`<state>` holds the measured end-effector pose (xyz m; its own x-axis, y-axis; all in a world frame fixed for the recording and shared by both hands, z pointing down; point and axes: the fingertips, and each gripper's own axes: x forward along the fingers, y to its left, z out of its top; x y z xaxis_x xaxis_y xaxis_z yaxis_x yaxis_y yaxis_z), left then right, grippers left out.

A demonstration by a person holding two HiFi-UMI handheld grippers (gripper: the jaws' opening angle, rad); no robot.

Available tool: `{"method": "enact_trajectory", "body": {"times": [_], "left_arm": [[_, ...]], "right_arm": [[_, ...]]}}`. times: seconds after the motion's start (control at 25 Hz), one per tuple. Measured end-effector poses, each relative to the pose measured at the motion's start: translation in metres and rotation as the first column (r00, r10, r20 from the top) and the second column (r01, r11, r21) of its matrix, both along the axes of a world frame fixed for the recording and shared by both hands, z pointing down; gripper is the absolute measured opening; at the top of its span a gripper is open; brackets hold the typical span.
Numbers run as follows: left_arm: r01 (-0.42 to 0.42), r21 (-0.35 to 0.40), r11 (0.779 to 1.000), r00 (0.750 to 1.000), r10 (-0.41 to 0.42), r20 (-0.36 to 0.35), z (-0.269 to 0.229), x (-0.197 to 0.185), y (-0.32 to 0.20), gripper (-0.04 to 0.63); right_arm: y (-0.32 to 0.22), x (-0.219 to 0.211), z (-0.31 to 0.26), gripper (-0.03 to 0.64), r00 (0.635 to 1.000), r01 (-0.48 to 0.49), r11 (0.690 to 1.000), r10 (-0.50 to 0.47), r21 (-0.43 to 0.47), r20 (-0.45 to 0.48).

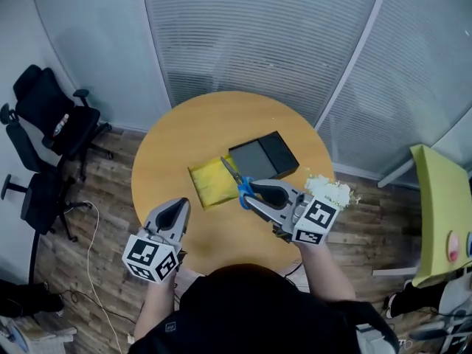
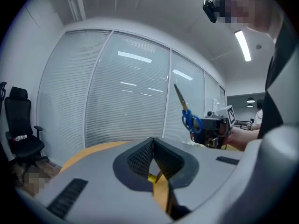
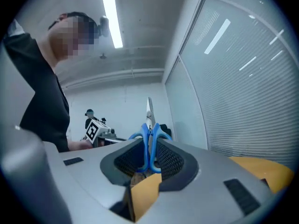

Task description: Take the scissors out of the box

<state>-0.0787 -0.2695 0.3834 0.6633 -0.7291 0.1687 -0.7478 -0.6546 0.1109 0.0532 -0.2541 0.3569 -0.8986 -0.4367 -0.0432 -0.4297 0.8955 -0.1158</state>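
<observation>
Table: scissors outside box, in right tongs.

Scissors: glossy blue plastic loops, bare bright metal blades. Right gripper shell is matt grey plastic; pads are black with a fine knurled texture (same on left gripper). Below its tips, table: smooth satin wood-look top. Ahead of the tips, box: matt black; yellow sheet: soft, cloth-like. Beside its marker cube, white crumpled filler: rough.
</observation>
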Motion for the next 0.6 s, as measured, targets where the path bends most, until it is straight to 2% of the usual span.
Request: {"method": "enact_trajectory", "body": {"times": [0.16, 0.32, 0.4, 0.6], "left_arm": [[0.009, 0.003, 1.0, 1.0, -0.009, 0.0, -0.001, -0.005, 0.0, 0.014], [0.014, 0.018, 1.0, 1.0, -0.014, -0.004, -0.009, -0.007, 0.002, 0.014], [0.016, 0.03, 0.999, 1.0, -0.016, -0.005, -0.014, -0.008, 0.003, 0.014], [0.011, 0.049, 0.999, 1.0, -0.012, 0.019, -0.024, -0.017, 0.0, 0.014]], "right_arm": [[0.015, 0.015, -0.025, 0.101, 0.993, 0.0, 0.999, -0.004, 0.034, 0.119], [0.026, 0.033, -0.046, 0.101, 0.965, -0.001, 0.999, -0.009, 0.038, 0.262], [0.029, 0.041, -0.05, 0.101, 0.96, -0.022, 0.999, 0.008, 0.047, 0.279], [0.021, 0.05, -0.039, 0.101, 0.971, -0.095, 0.995, 0.083, 0.043, 0.225]]}}
